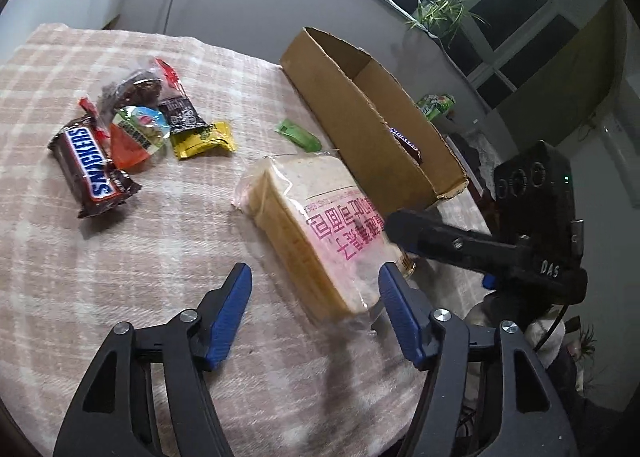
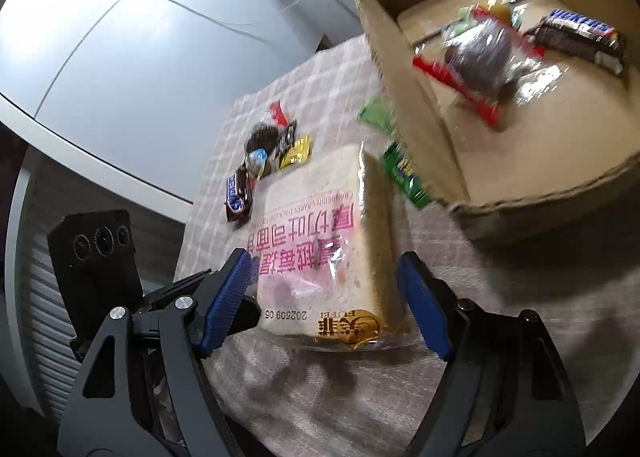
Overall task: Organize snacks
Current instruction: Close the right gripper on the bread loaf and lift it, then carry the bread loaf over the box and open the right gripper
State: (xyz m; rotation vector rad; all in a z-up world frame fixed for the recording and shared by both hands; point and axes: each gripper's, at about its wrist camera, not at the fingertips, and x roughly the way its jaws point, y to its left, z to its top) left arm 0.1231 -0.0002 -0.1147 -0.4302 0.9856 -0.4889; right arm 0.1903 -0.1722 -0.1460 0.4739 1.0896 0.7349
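**Bread pack bracketed from both ends, box waiting at two o'clock**

In the left wrist view, the loose pile sits at ten o'clock on the checked cloth (image 1: 120,277): one Snickers bar (image 1: 90,171), and about five small packets (image 1: 160,117) — overlap makes that count unsure. One green wrapper (image 1: 298,136) lies alone at twelve o'clock. The bread pack (image 1: 320,233) lies flat on the cloth, its long axis running from the left gripper (image 1: 316,277) up toward the cardboard box (image 1: 360,113) at two o'clock. The left gripper's jaws are spread, one either side of the near end, not clamped. The right gripper (image 2: 324,269) is also released, its pads flanking the opposite end and seemingly the closer fit — so it looks better placed to take the pack. The box already holds one Snickers and roughly three packets
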